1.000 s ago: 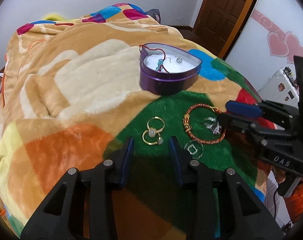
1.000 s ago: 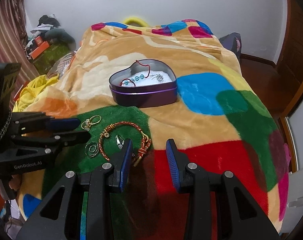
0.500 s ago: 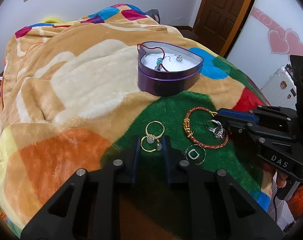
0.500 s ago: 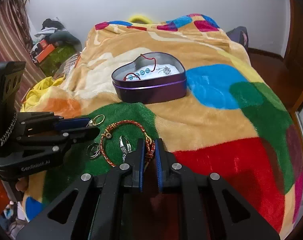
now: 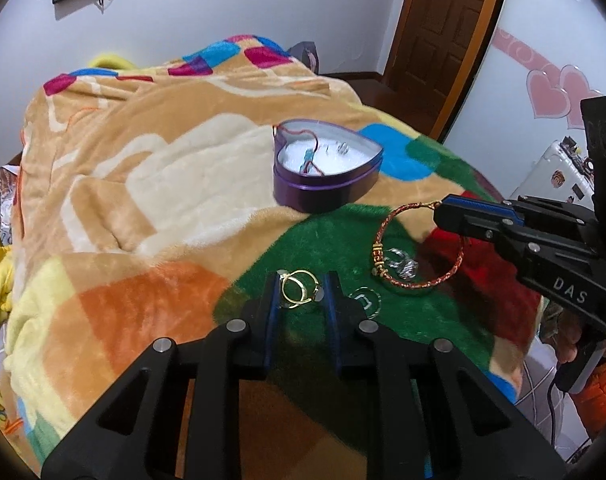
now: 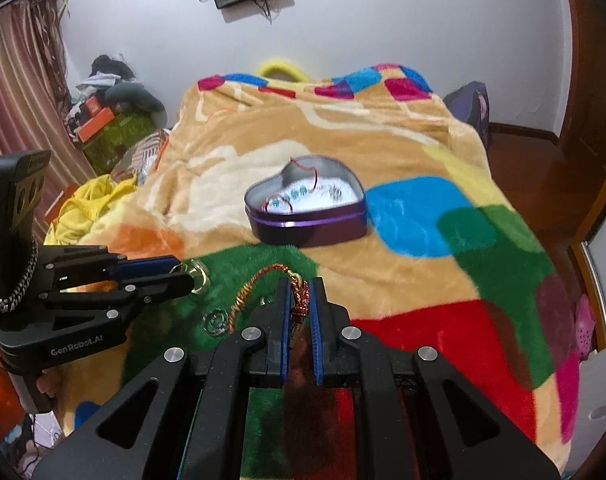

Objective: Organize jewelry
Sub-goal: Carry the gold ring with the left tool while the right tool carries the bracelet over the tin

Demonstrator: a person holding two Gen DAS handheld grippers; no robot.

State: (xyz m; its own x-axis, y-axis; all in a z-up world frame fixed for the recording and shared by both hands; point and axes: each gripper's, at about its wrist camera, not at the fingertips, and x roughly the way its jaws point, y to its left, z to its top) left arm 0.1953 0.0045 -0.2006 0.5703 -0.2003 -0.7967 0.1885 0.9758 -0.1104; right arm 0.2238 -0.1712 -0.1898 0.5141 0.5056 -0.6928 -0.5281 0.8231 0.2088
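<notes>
On a bed spread with a patchwork fleece blanket (image 5: 151, 184), a person's two handheld tongs work a small scatter of jewelry lying on the green patch. At left, the left tongs (image 5: 301, 294) are clenched on a pair of linked gold rings (image 5: 299, 290), their jaws having just closed in on the thin bands; a clear round charm (image 5: 366, 302) lies just beside them at 3 o'clock. Farther right, the right tongs (image 6: 300, 300) pinch the clasp end of a red-and-gold braided bracelet (image 6: 259, 284), its loop hanging partly off the blanket around a cluster of silver rings (image 5: 401, 264) that lies loose on the pile. At 12 o'clock from both sits the open purple heart-shaped tin (image 5: 327, 188), white-lined and already holding a red cord with blue beads. All the pieces look featherlight; the rings are stiff, smooth and likely to slip unless gripped across the band, while the bracelet is limp and will probably swing, so the clasp seems the firmest hold. Open blanket lies between the jewelry and the tin, leaving free room to carry; the bed's edge falls away close on the right, where a dropped ring could roll off, and the deep pile could swallow small pieces.
</notes>
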